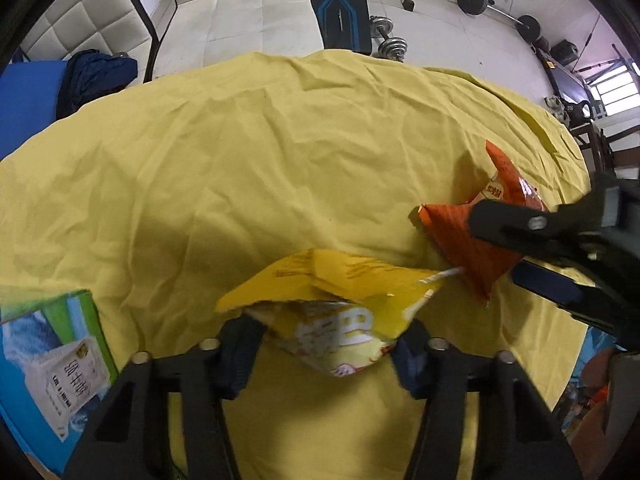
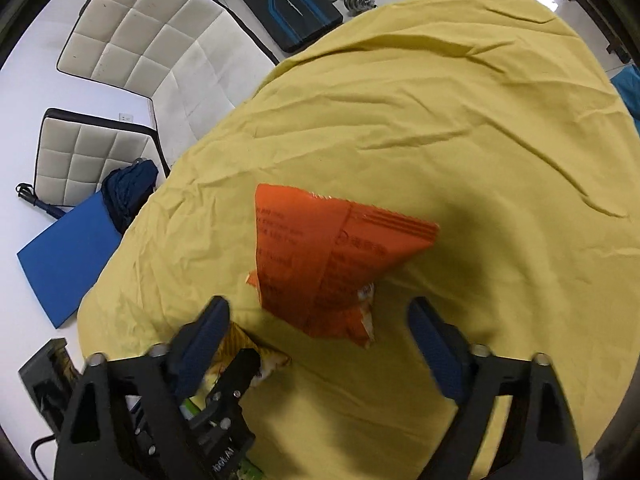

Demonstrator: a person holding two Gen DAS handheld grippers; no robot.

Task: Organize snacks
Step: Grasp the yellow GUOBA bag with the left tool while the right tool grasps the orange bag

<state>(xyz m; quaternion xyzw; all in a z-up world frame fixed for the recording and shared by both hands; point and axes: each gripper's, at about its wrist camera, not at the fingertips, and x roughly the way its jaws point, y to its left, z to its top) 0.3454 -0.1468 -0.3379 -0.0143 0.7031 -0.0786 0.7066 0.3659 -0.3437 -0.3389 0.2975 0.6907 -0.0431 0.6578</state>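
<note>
Between the fingers of my left tongs (image 1: 326, 344) sits a yellow snack bag (image 1: 340, 312); the blue pads (image 1: 240, 354) are spread on each side of it, and I cannot tell if they touch it or squeeze it yet. Just past the tips of my right tongs (image 2: 316, 320) is an orange snack bag (image 2: 320, 256); those fingers are spread wide too, and the bag pokes up in the gap between them, so I judge nothing is pinched there. Both bags are over the yellow cloth (image 1: 240, 160), near each other.

I think the job is only just starting; both bags are still out on the cloth and not put away; picking them up and putting them somewhere tidy is all still left.

For boxes, I see one blue and green box (image 1: 52, 364) off to the left of my left tongs, at the edge of the cloth; I see only its outside, so I cannot tell what is in it; no snack I can see is in any box.
</note>
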